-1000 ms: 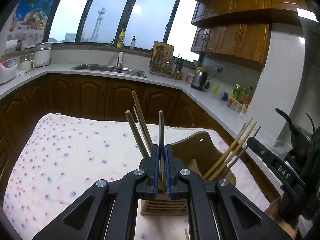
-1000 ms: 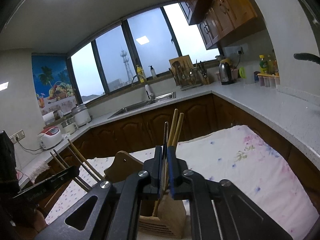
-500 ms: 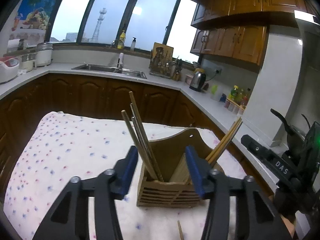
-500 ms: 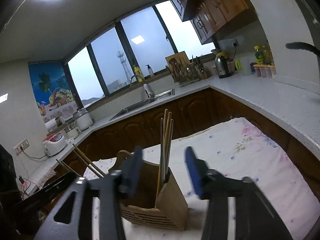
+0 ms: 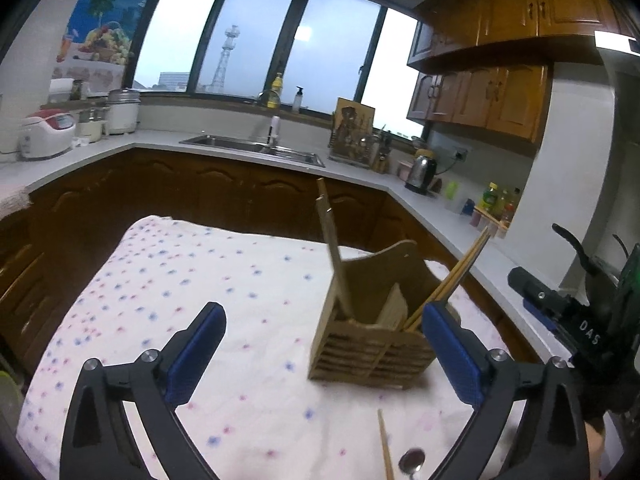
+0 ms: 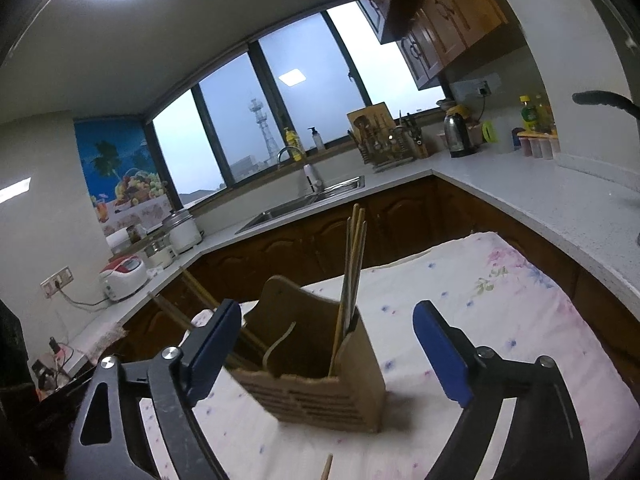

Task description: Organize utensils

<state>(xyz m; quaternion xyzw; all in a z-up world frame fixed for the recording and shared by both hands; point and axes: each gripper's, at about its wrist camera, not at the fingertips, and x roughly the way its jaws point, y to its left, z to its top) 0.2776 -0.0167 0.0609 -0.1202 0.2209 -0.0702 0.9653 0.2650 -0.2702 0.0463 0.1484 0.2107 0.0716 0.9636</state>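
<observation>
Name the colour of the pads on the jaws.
Blue pads on black arms, seen best in the left wrist view.

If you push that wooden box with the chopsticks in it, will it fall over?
Probably it slides first: the holder has a wide flat base, though the cloth may grab it. A push up high seems riskier, since its tall back and long chopsticks stand above. It looks light, being thin slatted wood.

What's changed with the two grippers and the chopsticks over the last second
Both the left gripper and right gripper opened, let go of their chopsticks into the wooden holder, and pulled back. The holder stayed put on the floral cloth; a loose chopstick still lies in front.
</observation>
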